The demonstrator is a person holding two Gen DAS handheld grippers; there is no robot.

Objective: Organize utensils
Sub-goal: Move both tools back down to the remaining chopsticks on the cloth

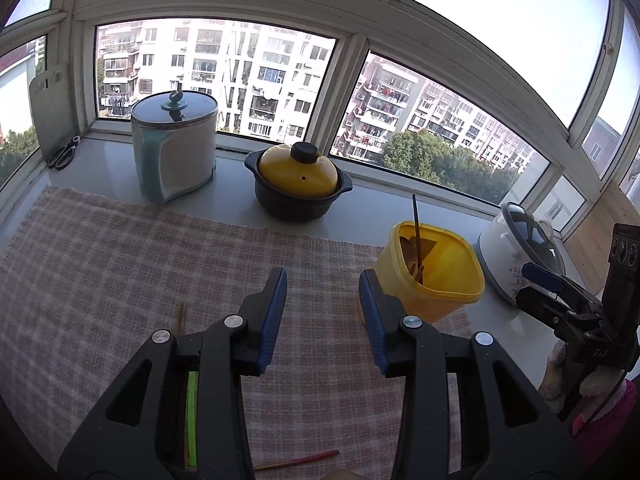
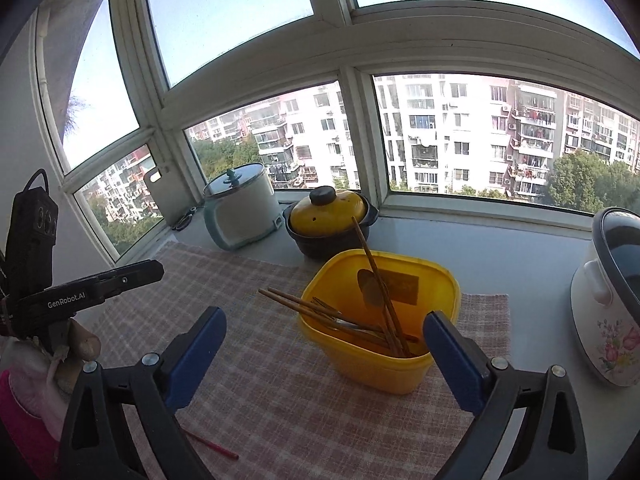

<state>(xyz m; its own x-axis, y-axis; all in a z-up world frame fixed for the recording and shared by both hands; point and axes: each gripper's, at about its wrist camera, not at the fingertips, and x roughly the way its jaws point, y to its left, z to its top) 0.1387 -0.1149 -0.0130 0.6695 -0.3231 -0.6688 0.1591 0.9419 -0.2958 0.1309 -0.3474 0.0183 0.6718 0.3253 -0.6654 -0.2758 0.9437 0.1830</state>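
A yellow plastic tub (image 2: 380, 344) stands on a checked cloth (image 2: 280, 392) and holds several brown chopsticks (image 2: 320, 310) and a wooden spoon (image 2: 370, 288). It also shows in the left wrist view (image 1: 436, 276). My right gripper (image 2: 324, 356) is open and empty, just in front of the tub. My left gripper (image 1: 323, 312) is open and empty, above the cloth (image 1: 120, 264) left of the tub. On the cloth near me lie a red chopstick (image 1: 304, 460), a green stick (image 1: 193, 420) and a brown chopstick (image 1: 182, 318). The red chopstick also shows in the right wrist view (image 2: 212, 446).
On the sill behind stand a white and teal pot (image 1: 176, 148), a dark casserole with a yellow lid (image 1: 298, 184) and a flowered rice cooker (image 2: 612, 308). Scissors (image 1: 64, 154) and a white board (image 1: 50, 112) are at the far left corner.
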